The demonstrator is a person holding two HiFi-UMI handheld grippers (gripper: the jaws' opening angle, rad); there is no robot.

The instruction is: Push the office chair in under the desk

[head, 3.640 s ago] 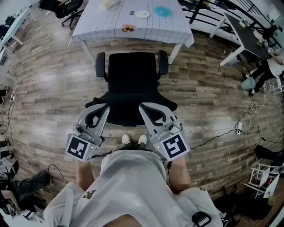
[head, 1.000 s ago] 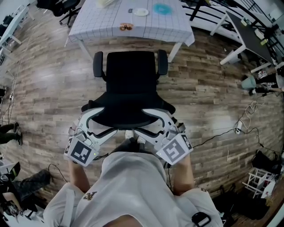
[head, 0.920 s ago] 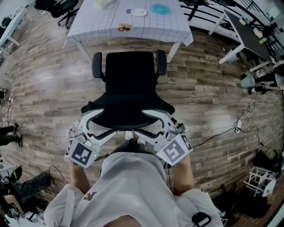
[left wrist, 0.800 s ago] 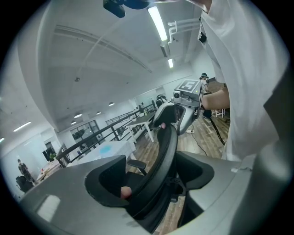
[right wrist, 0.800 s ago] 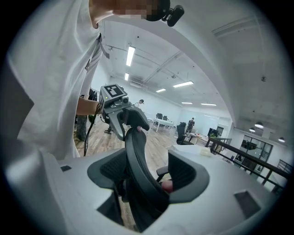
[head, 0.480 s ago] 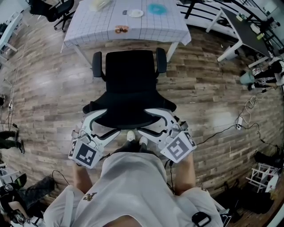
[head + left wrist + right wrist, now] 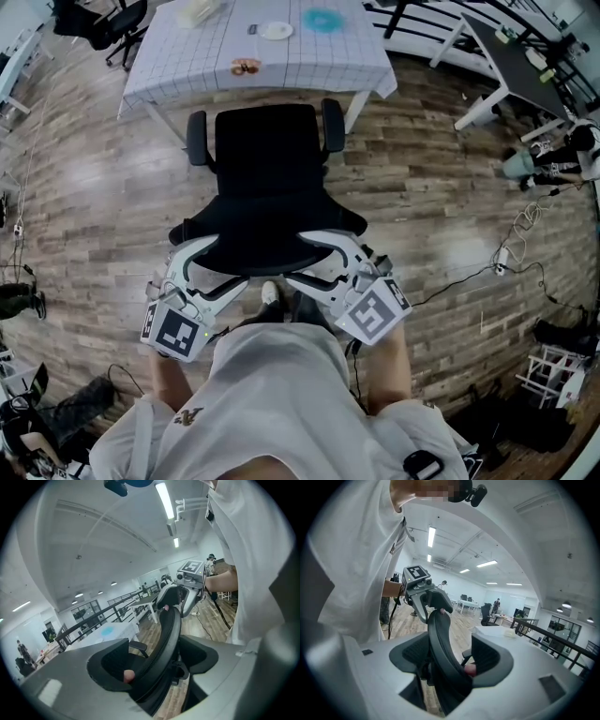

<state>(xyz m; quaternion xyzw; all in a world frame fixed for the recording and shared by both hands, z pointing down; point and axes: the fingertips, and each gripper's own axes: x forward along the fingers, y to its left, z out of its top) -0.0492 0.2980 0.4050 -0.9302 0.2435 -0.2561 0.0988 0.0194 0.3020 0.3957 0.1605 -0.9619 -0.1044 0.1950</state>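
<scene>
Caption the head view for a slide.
Left gripper and right gripper clamp the backrest of the office chair, seat facing the cloth-covered desk.

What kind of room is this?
Probably a big open office or workshop: a black chair faces a cloth-covered desk, more desks stand around, and cables trail across the wooden floor.

Left tongs (image 7: 230, 261): held low before the body, angled inward and forward, jaws closed on the rim of the chair back (image 7: 267, 246), one jaw on either face.
Right tongs (image 7: 295, 259): mirrored pose, clamped likewise on the same rim.
Marker cubes (image 7: 173, 330): at the rear ends, nearest the torso.
Forearms (image 7: 386, 361): bare, bent, drawn close to the trunk.
</scene>
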